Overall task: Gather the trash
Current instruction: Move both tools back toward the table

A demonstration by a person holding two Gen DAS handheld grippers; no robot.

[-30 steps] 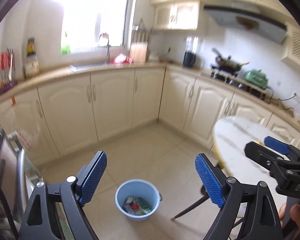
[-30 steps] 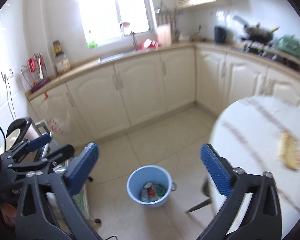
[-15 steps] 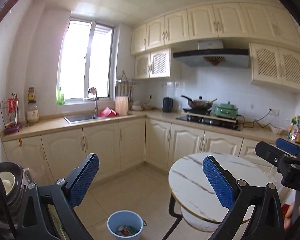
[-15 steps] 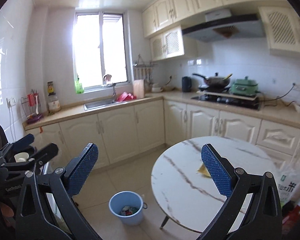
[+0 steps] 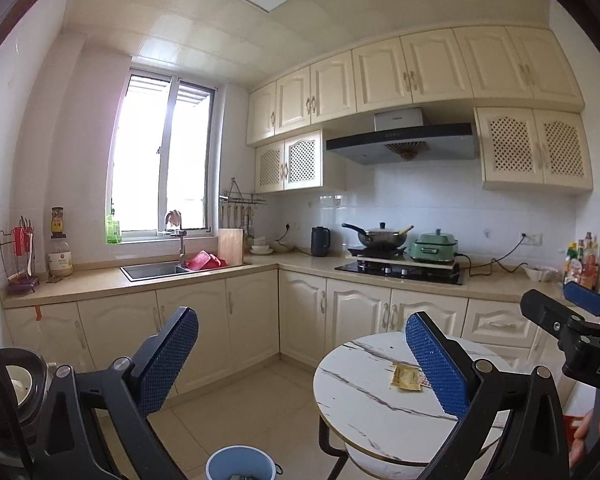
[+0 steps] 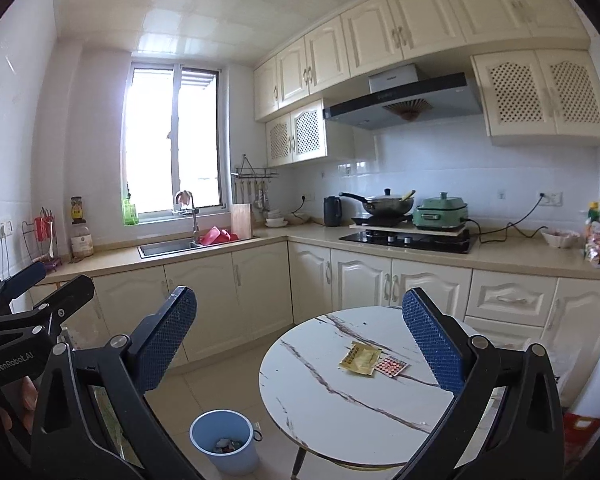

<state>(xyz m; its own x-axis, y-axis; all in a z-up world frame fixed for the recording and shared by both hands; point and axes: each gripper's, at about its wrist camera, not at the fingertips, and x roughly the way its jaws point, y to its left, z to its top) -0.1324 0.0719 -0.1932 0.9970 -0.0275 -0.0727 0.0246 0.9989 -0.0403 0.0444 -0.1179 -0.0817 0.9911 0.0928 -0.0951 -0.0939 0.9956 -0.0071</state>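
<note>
my round marble table stands by the blue bin on the floor. my left claw and right claw both hang spread wide, holding nothing. a yellow wrapper touches a red-dotted packet on the tabletop.

One round white marble-patterned table stands at lower right of the frame. On it lie two flat pieces of trash: one yellow crumpled wrapper and one red-dotted square packet. One light-blue plastic bucket sits at lower centre. Two blue-padded black grippers appear: the left gripper and the right gripper.
</note>
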